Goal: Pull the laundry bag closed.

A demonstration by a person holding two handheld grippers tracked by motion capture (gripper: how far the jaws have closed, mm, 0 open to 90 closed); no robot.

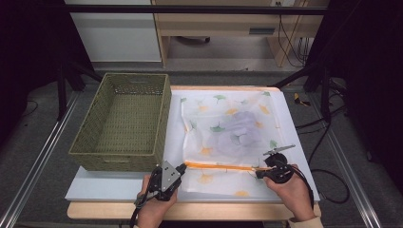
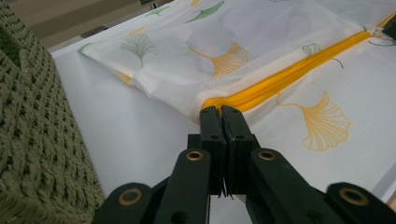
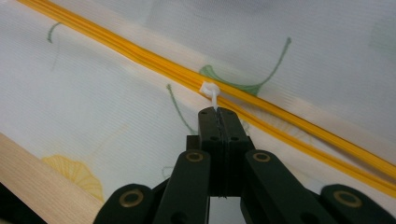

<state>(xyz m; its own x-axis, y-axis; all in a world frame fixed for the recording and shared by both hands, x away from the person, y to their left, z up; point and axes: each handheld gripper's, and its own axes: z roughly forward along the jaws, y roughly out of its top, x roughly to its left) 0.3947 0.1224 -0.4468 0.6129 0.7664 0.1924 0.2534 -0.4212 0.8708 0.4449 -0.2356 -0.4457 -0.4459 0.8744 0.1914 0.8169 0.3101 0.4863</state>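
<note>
A white mesh laundry bag (image 1: 228, 128) printed with ginkgo leaves lies flat on the white board, something pale showing inside it. Its orange zipper (image 1: 218, 166) runs across the near side. My left gripper (image 1: 183, 167) is shut on the bag at the zipper's left end; in the left gripper view the jaws (image 2: 222, 112) pinch the fabric where the yellow zipper (image 2: 289, 77) begins. My right gripper (image 1: 259, 173) is at the zipper's right part. In the right gripper view it (image 3: 218, 112) is shut on the small white zipper pull (image 3: 210, 91).
A green woven basket (image 1: 126, 118) stands empty at the left of the board, close to my left gripper (image 2: 28, 140). The wooden table edge (image 3: 37, 177) runs just behind the bag's near side. Dark frame posts and cables stand beyond the table.
</note>
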